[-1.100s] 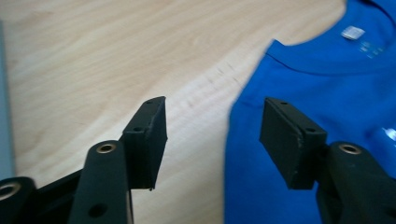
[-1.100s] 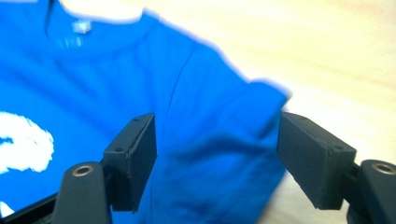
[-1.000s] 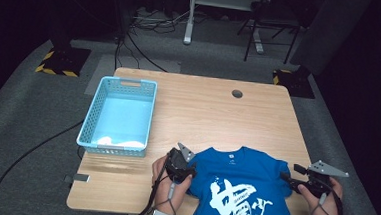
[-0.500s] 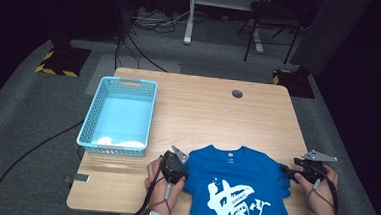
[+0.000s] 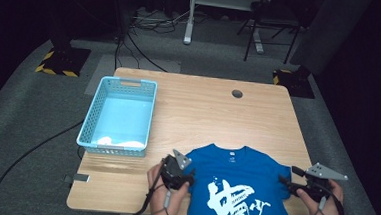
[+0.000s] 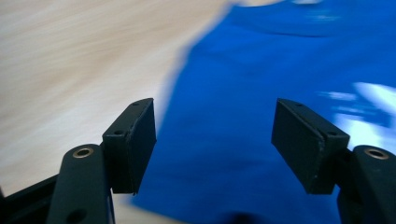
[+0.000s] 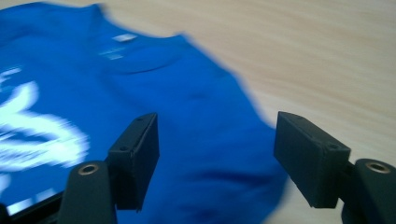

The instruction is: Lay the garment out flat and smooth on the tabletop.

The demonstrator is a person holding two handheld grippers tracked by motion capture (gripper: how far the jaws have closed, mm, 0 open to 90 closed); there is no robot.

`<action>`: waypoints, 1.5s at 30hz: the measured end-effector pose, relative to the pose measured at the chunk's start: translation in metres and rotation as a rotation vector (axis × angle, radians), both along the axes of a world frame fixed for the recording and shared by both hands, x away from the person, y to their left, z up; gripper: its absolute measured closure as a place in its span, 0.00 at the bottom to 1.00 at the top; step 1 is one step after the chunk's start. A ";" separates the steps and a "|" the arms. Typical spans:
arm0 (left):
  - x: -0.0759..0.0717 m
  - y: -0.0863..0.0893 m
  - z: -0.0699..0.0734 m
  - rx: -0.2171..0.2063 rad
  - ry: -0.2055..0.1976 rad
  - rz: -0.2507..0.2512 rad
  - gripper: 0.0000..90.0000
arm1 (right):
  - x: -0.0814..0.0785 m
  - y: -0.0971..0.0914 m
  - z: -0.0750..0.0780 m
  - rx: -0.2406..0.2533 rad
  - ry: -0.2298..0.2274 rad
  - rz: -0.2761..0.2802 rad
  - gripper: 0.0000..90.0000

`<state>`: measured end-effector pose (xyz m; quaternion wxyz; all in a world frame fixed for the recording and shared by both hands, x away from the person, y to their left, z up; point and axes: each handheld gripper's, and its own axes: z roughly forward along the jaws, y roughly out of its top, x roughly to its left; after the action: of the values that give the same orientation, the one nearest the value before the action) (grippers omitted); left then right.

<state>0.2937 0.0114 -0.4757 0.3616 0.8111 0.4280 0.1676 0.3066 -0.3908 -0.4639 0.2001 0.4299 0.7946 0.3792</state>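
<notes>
A blue T-shirt with a white print lies flat, front up, near the table's front edge. My left gripper is at the shirt's left sleeve and points right. Its jaws have just been opening and stand open over the sleeve's edge, pinching nothing. My right gripper is at the right sleeve and points left. In the right gripper view it is open, with the blue sleeve under and beyond its jaws and no cloth gripped.
A light blue basket stands at the table's left with something white at its near end. The wooden table has a round cable hole at the back. Dark floor, cables and stands lie beyond.
The left gripper slid slightly toward the front edge. The right gripper shifted a little away and came back. The shirt lies where it was.
</notes>
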 end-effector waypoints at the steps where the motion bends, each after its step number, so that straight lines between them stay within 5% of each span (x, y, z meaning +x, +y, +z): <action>1: -0.007 -0.011 -0.001 0.006 0.005 -0.042 0.34 | -0.006 0.006 -0.001 0.002 0.008 0.029 0.35; 4: -0.019 -0.040 -0.007 0.053 0.026 -0.141 0.34 | -0.019 0.025 -0.009 -0.011 0.032 0.103 0.33; 7: -0.019 -0.053 -0.017 0.119 0.067 -0.167 0.36 | -0.028 0.040 -0.018 -0.039 0.055 0.152 0.32; 9: -0.015 -0.052 -0.021 0.084 0.070 -0.160 0.36 | -0.029 0.045 -0.024 -0.055 0.076 0.164 0.32; 12: -0.007 -0.049 -0.022 0.086 0.066 -0.168 0.35 | -0.024 0.046 -0.034 -0.084 0.118 0.160 0.29; 15: 0.005 -0.046 -0.024 0.066 0.048 -0.167 0.35 | -0.019 0.045 -0.037 -0.072 0.091 0.140 0.28; 19: 0.026 -0.041 -0.031 0.016 -0.008 -0.139 0.36 | -0.002 0.046 -0.037 -0.080 0.092 0.106 0.28; 26: 0.073 -0.029 -0.030 -0.030 0.007 -0.087 0.40 | 0.040 0.050 -0.037 -0.082 0.097 0.082 0.24; 31: 0.098 -0.030 -0.030 0.013 -0.015 -0.100 0.40 | 0.066 0.048 -0.039 -0.063 0.074 0.064 0.24; 36: 0.117 -0.031 -0.030 0.013 -0.013 -0.082 0.40 | 0.089 0.048 -0.040 -0.055 0.061 0.050 0.24; 38: 0.123 -0.030 -0.028 -0.016 0.007 -0.032 0.40 | 0.100 0.049 -0.041 -0.049 0.053 0.054 0.24; 41: 0.116 -0.028 -0.016 0.007 0.092 0.010 0.33 | 0.099 0.045 -0.030 -0.058 0.122 0.082 0.20; 43: 0.095 -0.029 -0.008 0.046 0.067 -0.018 0.32 | 0.086 0.042 -0.023 -0.057 0.098 0.094 0.21; 45: 0.073 -0.029 -0.007 0.042 0.057 -0.056 0.30 | 0.064 0.040 -0.017 -0.056 0.067 0.124 0.21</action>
<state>0.3671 -0.0178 -0.4823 0.3369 0.8347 0.4115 0.1431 0.3710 -0.3512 -0.4811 0.1616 0.3866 0.8363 0.3537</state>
